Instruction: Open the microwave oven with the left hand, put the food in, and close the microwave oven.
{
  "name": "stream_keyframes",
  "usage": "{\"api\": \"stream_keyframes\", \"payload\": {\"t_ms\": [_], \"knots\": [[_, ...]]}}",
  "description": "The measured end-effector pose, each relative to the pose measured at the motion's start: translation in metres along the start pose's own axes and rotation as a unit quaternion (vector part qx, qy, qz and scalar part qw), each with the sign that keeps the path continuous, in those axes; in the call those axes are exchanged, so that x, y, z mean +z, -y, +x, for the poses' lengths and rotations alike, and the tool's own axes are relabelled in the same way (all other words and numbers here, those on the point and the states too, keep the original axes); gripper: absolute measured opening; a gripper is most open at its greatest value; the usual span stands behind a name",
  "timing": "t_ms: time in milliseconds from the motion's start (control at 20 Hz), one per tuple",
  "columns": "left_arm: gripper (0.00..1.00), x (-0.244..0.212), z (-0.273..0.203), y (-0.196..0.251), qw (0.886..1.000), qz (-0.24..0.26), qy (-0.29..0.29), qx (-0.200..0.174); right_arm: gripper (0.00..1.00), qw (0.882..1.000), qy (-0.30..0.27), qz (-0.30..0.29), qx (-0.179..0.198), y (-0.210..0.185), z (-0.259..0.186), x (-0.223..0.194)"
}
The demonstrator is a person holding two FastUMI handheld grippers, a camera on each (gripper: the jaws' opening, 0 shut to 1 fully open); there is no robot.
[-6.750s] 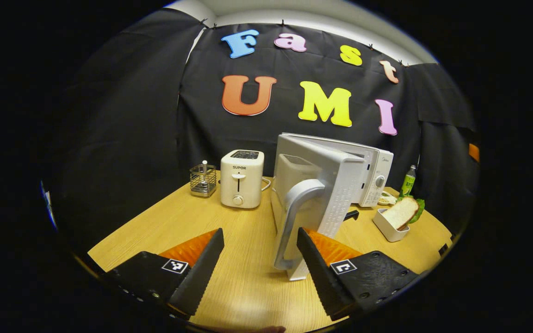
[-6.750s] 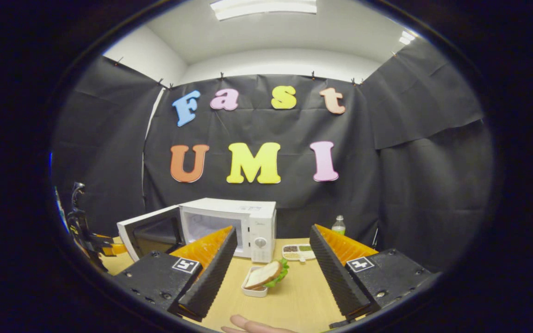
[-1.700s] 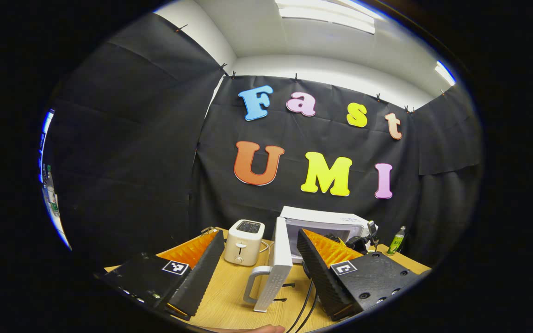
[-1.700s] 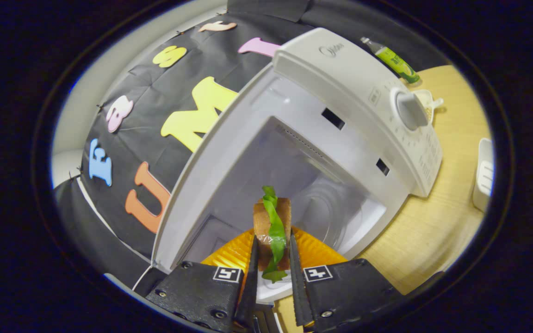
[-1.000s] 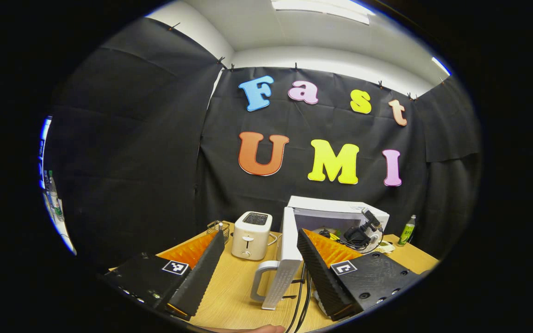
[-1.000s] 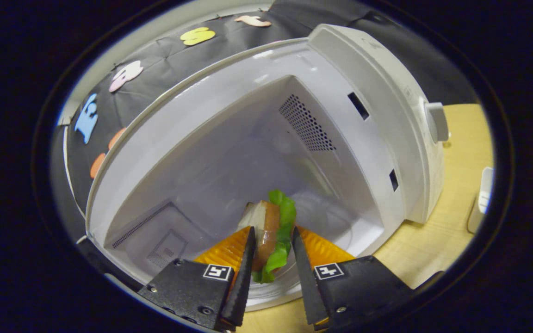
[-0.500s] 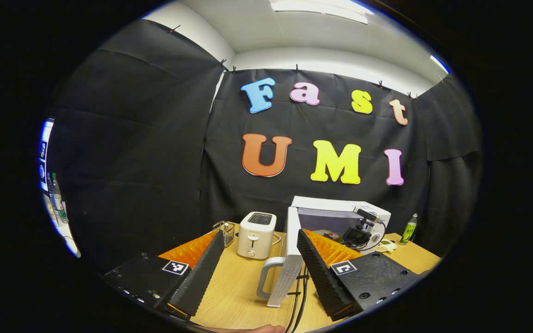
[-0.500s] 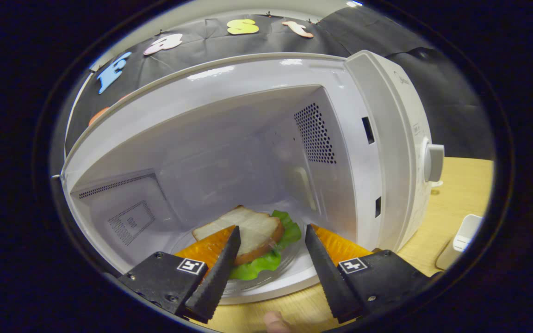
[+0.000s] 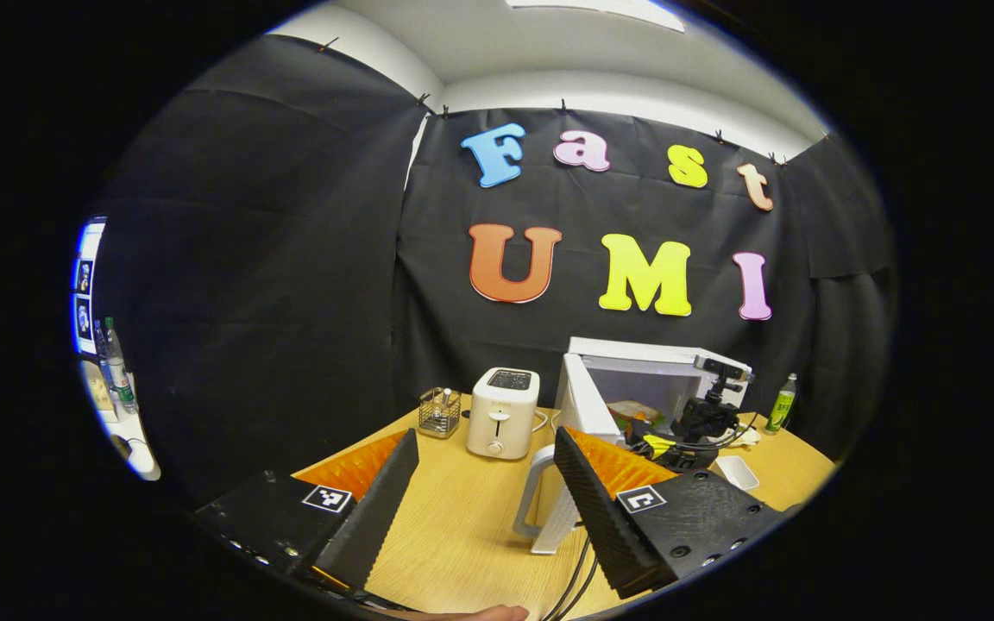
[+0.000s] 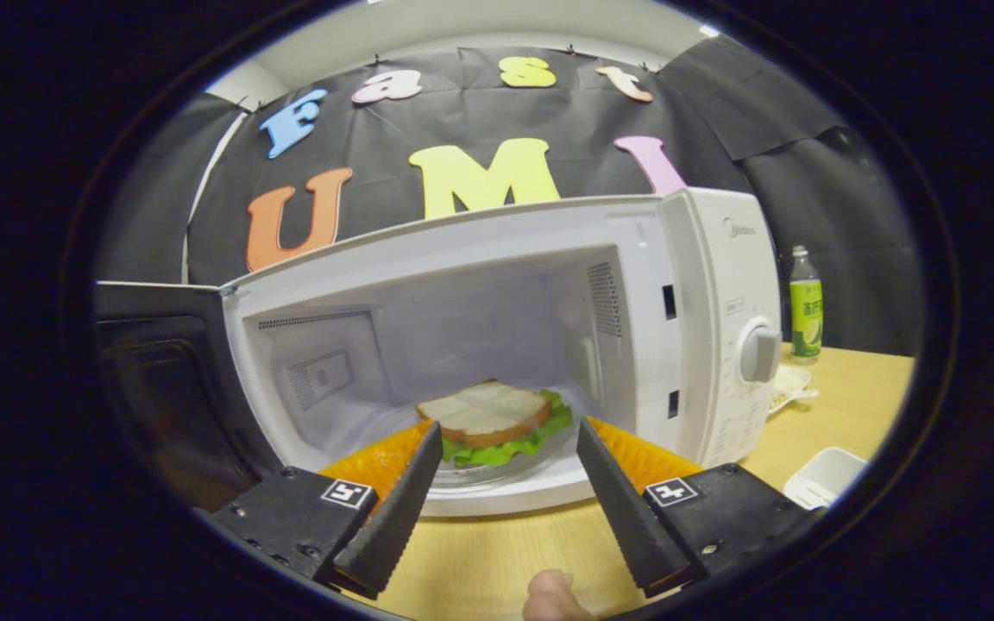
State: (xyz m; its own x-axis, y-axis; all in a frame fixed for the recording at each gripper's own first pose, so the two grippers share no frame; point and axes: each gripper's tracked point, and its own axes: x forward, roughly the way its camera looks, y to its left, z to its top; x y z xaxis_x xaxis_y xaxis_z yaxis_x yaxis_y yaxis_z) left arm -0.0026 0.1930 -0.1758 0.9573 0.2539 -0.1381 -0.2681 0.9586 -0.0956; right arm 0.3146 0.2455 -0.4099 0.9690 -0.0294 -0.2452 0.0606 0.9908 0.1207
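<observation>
White plastic frames the open microwave oven (image 10: 713,319), and inside it the sandwich (image 10: 490,416) lies flat on the glass turntable (image 10: 497,470), bread on top and lettuce spilling out at the front and right edge. The right tongs (image 10: 506,483) stand spread wide just outside the cavity mouth, holding nothing, with the sandwich straight ahead between the lines of the two fingers but clear of both. A fingertip of the holding hand (image 10: 553,599) shows at the bottom edge.

By the look of it the food is placed, and what is left is closing up. That turns on the door (image 9: 579,414). In the left gripper view it stands swung out from the oven's left side, its long axis upright, its pale handle (image 9: 531,492) facing the camera low down, just ahead of and touching the line of the left tongs' (image 9: 484,496) right-side finger. The left tongs are also spread wide and empty. They are the nearer tool to the door; the right tongs (image 9: 700,423), seen farther off in front of the cavity, sit in the door's swing path and would probably need to draw back first.

A toaster (image 9: 504,412) and a wire rack (image 9: 440,412) stand left of the door on the wooden surface (image 9: 454,535); a green bottle (image 10: 804,302) and a white tray (image 10: 825,476) are to the oven's right.
</observation>
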Motion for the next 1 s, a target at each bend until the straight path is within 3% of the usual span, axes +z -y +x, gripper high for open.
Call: {"api": "stream_keyframes", "payload": {"t_ms": [250,450,500,550,600,650,700,750,850,900,950,1000], "knots": [[0.95,-0.004,0.013,-0.021,1.000,0.008,0.007,0.014,0.91,1.000,-0.004,-0.002,-0.013,0.041,-0.037,0.004],[0.95,-0.013,0.032,-0.034,1.000,0.000,0.007,0.005,0.92,0.999,-0.010,0.018,0.036,0.046,-0.077,0.032],[0.94,-0.017,0.036,-0.037,1.000,-0.005,0.005,-0.002,1.00,0.999,-0.010,0.016,0.049,0.045,-0.090,0.041],[0.81,-0.021,0.040,-0.039,1.000,-0.013,0.003,-0.009,0.92,0.998,-0.010,0.016,0.067,0.043,-0.103,0.052],[0.92,-0.025,0.043,-0.041,1.000,-0.018,0.003,-0.014,0.91,0.997,-0.008,0.012,0.079,0.042,-0.118,0.063],[0.75,-0.028,0.047,-0.046,1.000,-0.024,0.005,-0.013,0.92,0.997,0.000,0.006,0.083,0.046,-0.132,0.077],[0.82,-0.029,0.053,-0.051,1.000,-0.026,0.010,-0.009,1.00,0.996,0.004,-0.003,0.087,0.049,-0.149,0.091],[0.65,-0.030,0.057,-0.054,0.999,-0.030,0.015,-0.009,1.00,0.995,0.008,-0.013,0.097,0.051,-0.166,0.104],[0.70,-0.036,0.064,-0.050,0.999,-0.030,0.017,-0.024,1.00,0.990,0.007,-0.040,0.136,0.050,-0.203,0.129],[0.54,-0.039,0.069,-0.052,0.999,-0.021,0.019,-0.025,1.00,0.988,0.016,-0.049,0.148,0.056,-0.223,0.145],[0.60,-0.043,0.073,-0.052,1.000,-0.012,0.016,-0.023,1.00,0.986,0.031,-0.053,0.153,0.068,-0.240,0.163],[0.49,-0.048,0.074,-0.053,1.000,-0.004,0.012,-0.021,1.00,0.986,0.040,-0.061,0.149,0.078,-0.255,0.178]]}}
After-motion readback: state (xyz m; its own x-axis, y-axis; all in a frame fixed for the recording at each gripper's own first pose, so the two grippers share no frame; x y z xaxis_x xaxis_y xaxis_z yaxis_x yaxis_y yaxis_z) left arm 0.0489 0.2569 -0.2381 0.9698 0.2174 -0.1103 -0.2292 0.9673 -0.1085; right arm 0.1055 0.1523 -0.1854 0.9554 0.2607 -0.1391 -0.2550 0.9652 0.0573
